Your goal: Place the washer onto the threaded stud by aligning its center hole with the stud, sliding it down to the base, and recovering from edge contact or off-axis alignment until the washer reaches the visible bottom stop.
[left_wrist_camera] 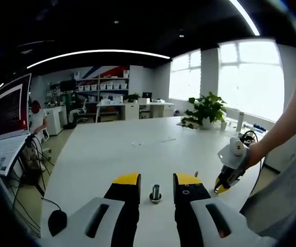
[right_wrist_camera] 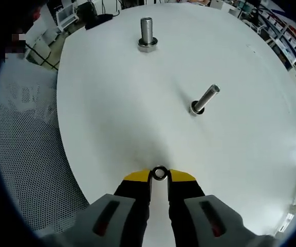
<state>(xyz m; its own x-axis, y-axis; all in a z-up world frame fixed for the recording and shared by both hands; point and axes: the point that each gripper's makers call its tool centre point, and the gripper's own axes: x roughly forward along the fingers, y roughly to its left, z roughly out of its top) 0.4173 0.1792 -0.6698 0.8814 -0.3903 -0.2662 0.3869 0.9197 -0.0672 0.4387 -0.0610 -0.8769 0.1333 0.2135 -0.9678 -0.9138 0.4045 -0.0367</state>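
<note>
Washer apart from upright stud

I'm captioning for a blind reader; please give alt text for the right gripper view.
The right gripper pinches a small washer between its yellow tips above a white table. Ahead stand a thick threaded stud and a thinner stud.

No readable text anywhere; monitor content too blurred, shelf boxes too small.

Distant shelf contents too small
</note>
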